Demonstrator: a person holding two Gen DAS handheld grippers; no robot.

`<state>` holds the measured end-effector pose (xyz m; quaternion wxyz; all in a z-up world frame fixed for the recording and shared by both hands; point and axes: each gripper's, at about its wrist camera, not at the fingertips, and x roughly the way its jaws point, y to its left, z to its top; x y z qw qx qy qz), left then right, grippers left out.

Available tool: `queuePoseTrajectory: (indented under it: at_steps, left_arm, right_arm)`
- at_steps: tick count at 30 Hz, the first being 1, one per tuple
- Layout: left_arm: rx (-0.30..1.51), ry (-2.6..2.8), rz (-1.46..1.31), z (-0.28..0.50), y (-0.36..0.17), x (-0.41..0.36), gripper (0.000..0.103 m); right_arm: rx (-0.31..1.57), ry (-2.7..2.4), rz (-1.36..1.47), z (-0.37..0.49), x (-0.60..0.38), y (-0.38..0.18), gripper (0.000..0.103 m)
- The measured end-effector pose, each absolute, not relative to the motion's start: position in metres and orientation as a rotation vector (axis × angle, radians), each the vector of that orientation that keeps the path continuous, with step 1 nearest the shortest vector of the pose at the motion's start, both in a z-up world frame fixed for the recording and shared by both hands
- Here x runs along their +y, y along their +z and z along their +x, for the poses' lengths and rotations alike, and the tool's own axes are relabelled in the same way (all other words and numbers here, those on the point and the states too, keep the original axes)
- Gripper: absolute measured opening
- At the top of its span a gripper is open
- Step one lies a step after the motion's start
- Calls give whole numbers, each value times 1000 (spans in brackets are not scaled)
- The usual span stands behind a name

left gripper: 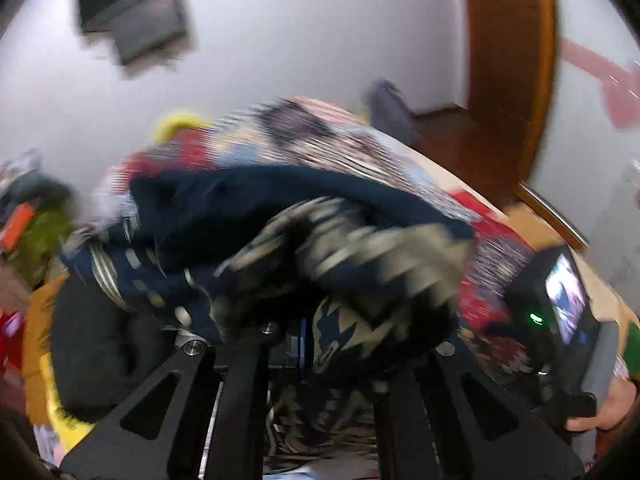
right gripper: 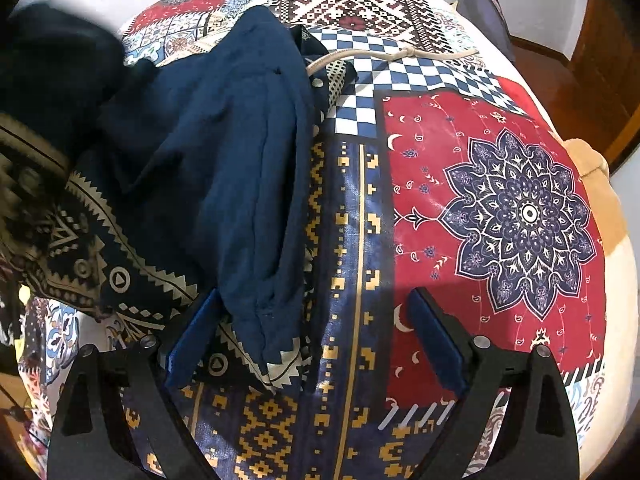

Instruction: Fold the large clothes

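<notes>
The right gripper (right gripper: 316, 344) hung with its jaws wide apart over a patchwork bedspread (right gripper: 500, 208). A navy garment (right gripper: 224, 160) with a patterned lining lay crumpled there, its lower corner between the blue pads (right gripper: 192, 340), unpressed.

Left view's smeared with motion blur: the garment (left gripper: 304, 232) bunches over the left gripper (left gripper: 296, 344), fingertips buried under cloth, pattern unreadable. The bedspread (left gripper: 360, 140) behind is streaks. At the right edge, a hand (left gripper: 608, 412) is cut off. In the right view, the garment's left part (right gripper: 48, 184) blurs out and leaves the frame.
</notes>
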<state>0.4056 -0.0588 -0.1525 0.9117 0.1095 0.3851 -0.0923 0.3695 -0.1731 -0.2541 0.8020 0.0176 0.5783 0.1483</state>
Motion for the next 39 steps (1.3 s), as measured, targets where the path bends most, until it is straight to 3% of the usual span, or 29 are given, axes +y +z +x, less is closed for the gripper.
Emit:
queuePoseTrajectory:
  at_steps: [6, 15, 23, 27, 30, 34, 39]
  left_arm:
    - [992, -315, 92, 421, -200, -54, 9]
    - [963, -390, 66, 394, -191, -52, 10]
    - [986, -432, 178, 351, -204, -75, 19]
    - [968, -476, 168, 330, -191, -73, 32]
    - [940, -468, 172, 314, -175, -63, 35]
    - [881, -383, 163, 308, -157, -39, 50]
    - [831, -207, 165, 322, -146, 5, 56]
  right_arm:
    - [1219, 303, 78, 360, -201, -239, 92]
    - [1142, 234, 5, 341, -213, -214, 92]
    - [1102, 195, 51, 327, -229, -186, 92]
    - [1072, 208, 59, 316, -227, -165, 92]
    - [1044, 249, 68, 314, -219, -151, 92]
    - [1019, 322, 95, 323, -198, -144, 92]
    - [1045, 407, 152, 345, -169, -155, 92]
